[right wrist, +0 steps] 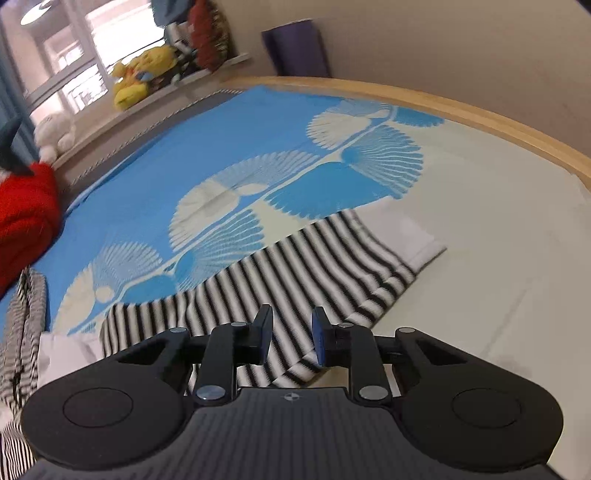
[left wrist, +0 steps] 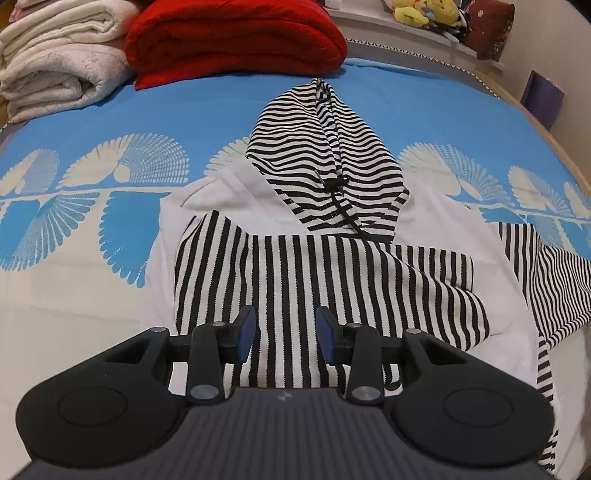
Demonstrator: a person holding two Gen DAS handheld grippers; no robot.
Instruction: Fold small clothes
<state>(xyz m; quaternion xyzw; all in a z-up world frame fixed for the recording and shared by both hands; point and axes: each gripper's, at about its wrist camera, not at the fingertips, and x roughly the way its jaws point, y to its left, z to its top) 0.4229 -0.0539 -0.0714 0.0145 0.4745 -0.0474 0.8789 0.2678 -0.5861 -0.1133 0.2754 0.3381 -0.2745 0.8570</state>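
- The striped hoodie [left wrist: 295, 258] lies flat on the bed [left wrist: 92, 314], hood far, its left sleeve already across the chest;
- left tongs [left wrist: 285, 332] spread, empty, above the body;
- right tongs [right wrist: 289, 338] part-spread over the outstretched right sleeve [right wrist: 332, 266] — pinch near its cuff, then carry it leftward, keeping it flat.

A home bedroom: a bed [left wrist: 110, 110] with folded blankets [left wrist: 55, 55] and plush toys [left wrist: 424, 13] on a ledge.
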